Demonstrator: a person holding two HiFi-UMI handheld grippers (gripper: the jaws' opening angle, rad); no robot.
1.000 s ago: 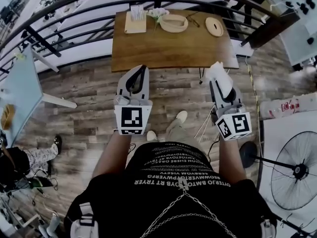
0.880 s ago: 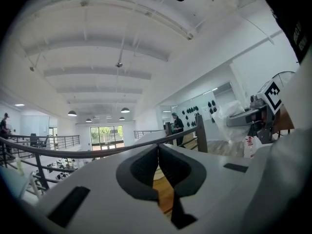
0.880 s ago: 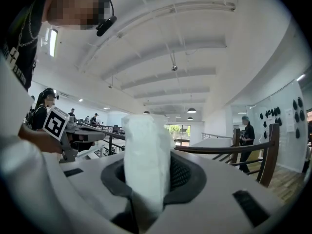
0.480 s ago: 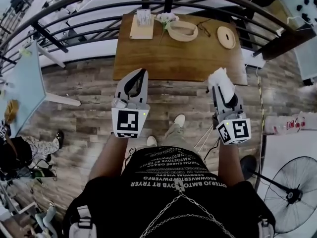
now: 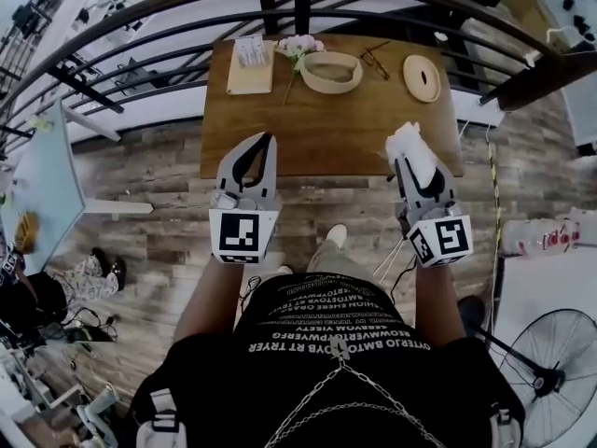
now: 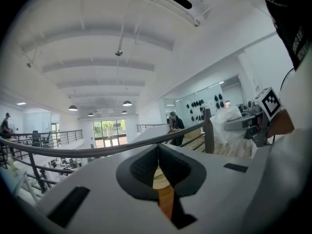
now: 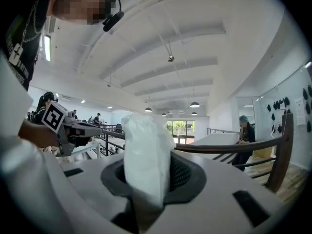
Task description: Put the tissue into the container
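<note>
The right gripper (image 5: 417,168), clamped on the white tissue (image 7: 145,152) above the table's (image 5: 326,129) near edge, should reach squarely over the oval wooden container (image 5: 328,89) before releasing, while the left gripper (image 5: 264,143) is closed, empty

table (image 5: 326,129) front open, railing (image 5: 300,7) behind

fan (image 5: 545,378) cut by edge, tissue (image 7: 145,155) base hidden

Left gripper (image 6: 158,155) jaws together, nothing between — railing (image 6: 97,150) ahead, right gripper (image 6: 237,124) holding tissue (image 6: 225,132) at right.
</note>
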